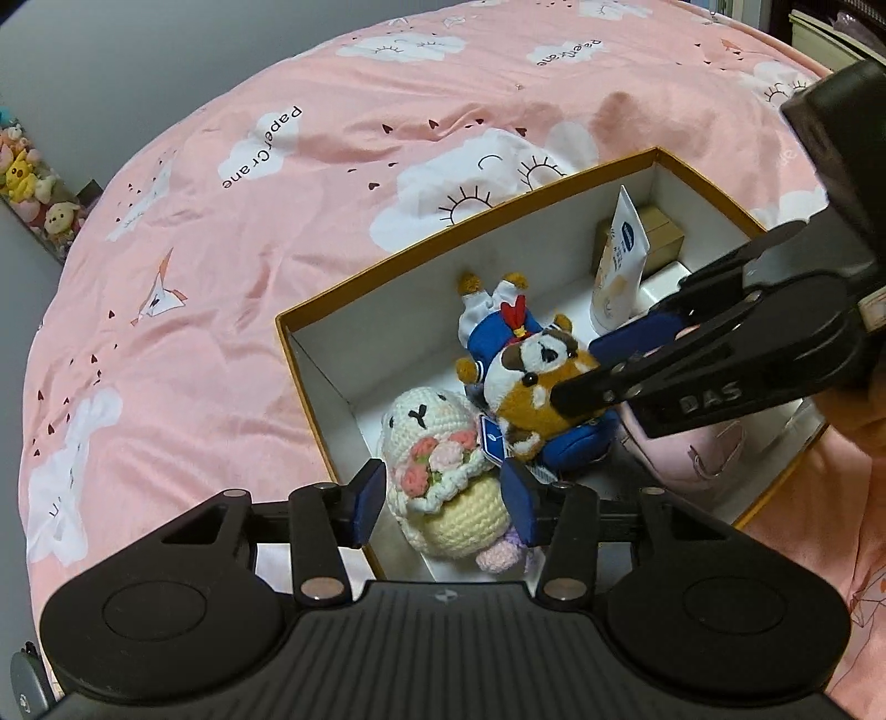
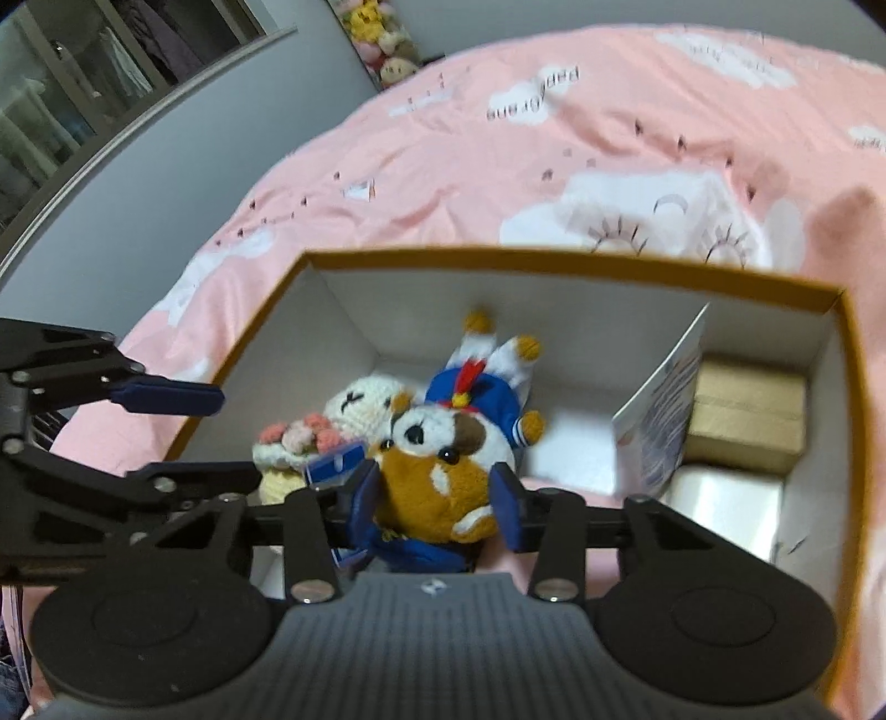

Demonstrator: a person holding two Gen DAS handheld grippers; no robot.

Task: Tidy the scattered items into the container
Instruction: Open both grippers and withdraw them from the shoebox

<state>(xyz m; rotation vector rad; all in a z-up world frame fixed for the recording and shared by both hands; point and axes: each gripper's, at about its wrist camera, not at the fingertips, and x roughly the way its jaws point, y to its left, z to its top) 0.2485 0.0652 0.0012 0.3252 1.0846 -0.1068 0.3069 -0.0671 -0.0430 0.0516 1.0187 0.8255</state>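
Observation:
An open cardboard box [image 1: 387, 260] [image 2: 554, 265] lies on the pink bed. Inside are a cream crochet doll with flowers [image 1: 443, 471] [image 2: 332, 426], a blue-suited duck plush [image 1: 493, 315] [image 2: 482, 382], a brown-and-white plush [image 1: 537, 387] [image 2: 443, 476], a white tube [image 1: 617, 260], small brown boxes [image 1: 662, 238] [image 2: 747, 410] and a pink item [image 1: 692, 448]. My left gripper [image 1: 443, 504] is open around the crochet doll. My right gripper [image 2: 437, 504] [image 1: 603, 360] has its jaws on both sides of the brown plush, inside the box.
The pink duvet [image 1: 249, 249] with cloud prints surrounds the box. A shelf of small plush toys [image 1: 27, 183] [image 2: 382, 39] stands against the grey wall. A glass-door cabinet [image 2: 72, 83] is at far left in the right wrist view.

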